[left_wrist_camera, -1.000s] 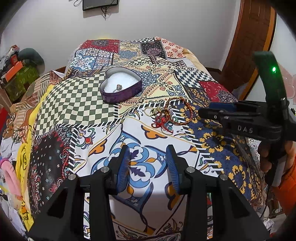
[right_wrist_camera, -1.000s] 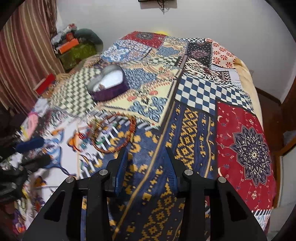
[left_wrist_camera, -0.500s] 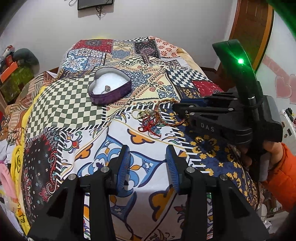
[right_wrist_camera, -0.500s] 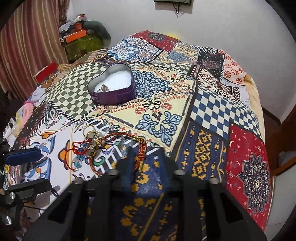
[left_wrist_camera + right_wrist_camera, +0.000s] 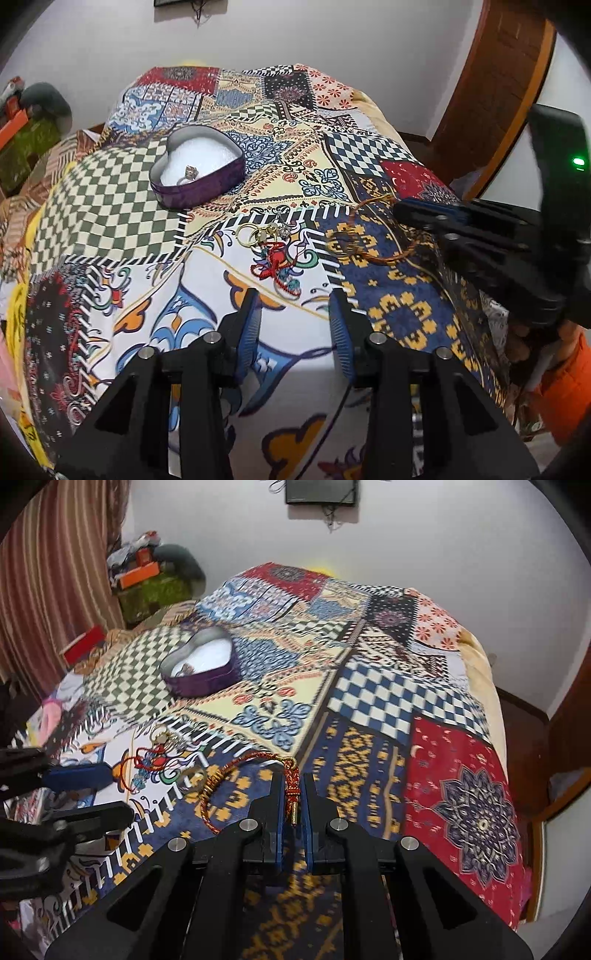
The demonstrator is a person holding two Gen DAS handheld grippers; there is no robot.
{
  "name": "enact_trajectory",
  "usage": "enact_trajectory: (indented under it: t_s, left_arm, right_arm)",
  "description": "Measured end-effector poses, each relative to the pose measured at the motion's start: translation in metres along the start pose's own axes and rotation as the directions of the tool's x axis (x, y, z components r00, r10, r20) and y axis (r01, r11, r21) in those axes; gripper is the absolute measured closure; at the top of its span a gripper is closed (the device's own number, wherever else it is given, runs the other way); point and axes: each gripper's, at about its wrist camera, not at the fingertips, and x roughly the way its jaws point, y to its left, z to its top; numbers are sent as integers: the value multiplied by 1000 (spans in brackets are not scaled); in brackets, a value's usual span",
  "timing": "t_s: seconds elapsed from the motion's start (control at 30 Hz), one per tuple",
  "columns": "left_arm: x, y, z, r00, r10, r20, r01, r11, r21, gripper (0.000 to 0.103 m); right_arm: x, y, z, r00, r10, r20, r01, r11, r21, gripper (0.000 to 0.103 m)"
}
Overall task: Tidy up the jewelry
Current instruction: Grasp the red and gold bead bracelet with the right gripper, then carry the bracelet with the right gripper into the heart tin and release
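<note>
Now closed, where half a second back merely nearing: right tongs (image 5: 293, 794) clamped on braided red-and-gold bracelet (image 5: 236, 775), loop trailing over patchwork bed cover (image 5: 373, 698). Left tongs (image 5: 293, 325) spread wide, holding nothing, short of remaining jewelry pile (image 5: 271, 240). Beyond, heart-shaped tin (image 5: 197, 166) holding ring (image 5: 190, 172).

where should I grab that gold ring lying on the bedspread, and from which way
Grip the gold ring across its band, coming straight down from above. It lies flat on the bedspread against other trinkets, so a side approach would snag them. The open left gripper is nearest.
</note>
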Motion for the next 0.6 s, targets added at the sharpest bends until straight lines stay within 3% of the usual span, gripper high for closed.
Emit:
enact_trajectory:
  t_s: [0.17,0.27,0.6]
  left_arm:
    - [8,0,4,1000,22,5,-22,1000,-14,81]
    - [12,0,6,998,62,12,-62,998,-8,96]
    - [-21,5,7,995,56,84,-55,998,-12,96]
  right_arm:
    - [-14,-11,3,999,2,33,-3,999,35,96]
    - [-21,-12,5,999,5,48,-7,999,45,96]
    - [-36,-8,10,997,12,77,-15,999,48,96]
